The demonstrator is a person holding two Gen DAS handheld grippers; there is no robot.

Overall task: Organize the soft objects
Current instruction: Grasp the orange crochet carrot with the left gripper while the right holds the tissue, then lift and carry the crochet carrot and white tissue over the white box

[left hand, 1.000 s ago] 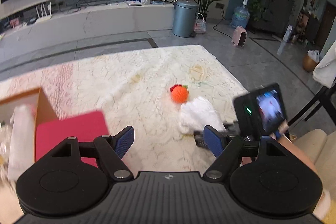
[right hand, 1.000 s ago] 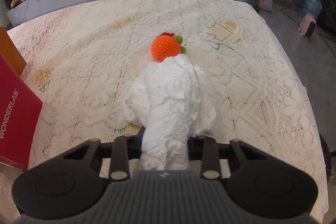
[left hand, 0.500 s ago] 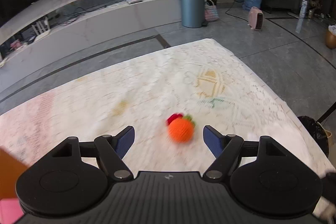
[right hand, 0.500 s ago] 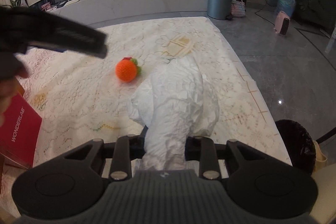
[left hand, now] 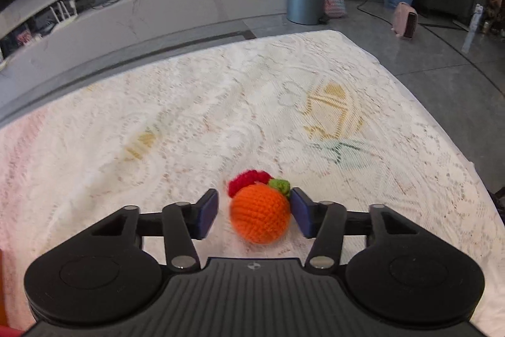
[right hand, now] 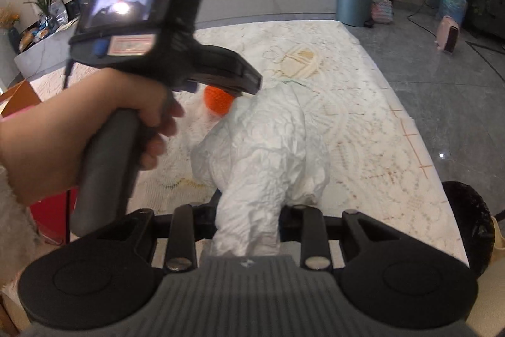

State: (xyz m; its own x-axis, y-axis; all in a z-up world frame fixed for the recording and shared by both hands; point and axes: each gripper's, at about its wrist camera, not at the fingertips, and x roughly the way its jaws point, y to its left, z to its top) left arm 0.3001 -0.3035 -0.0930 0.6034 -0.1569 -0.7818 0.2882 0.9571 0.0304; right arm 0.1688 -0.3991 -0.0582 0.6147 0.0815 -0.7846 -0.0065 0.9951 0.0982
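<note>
One crocheted orange ball lay on the lace-covered counter, and the left gripper was right down around it. Its two blue fingers had just been closing in, the ball between them: the right one touched, the left one stood just clear, so no pinch. Over on the other side, the right gripper had its fingers pinching one crumpled white cloth, which draped forward over the counter. A hand held the left gripper's handle.
</note>
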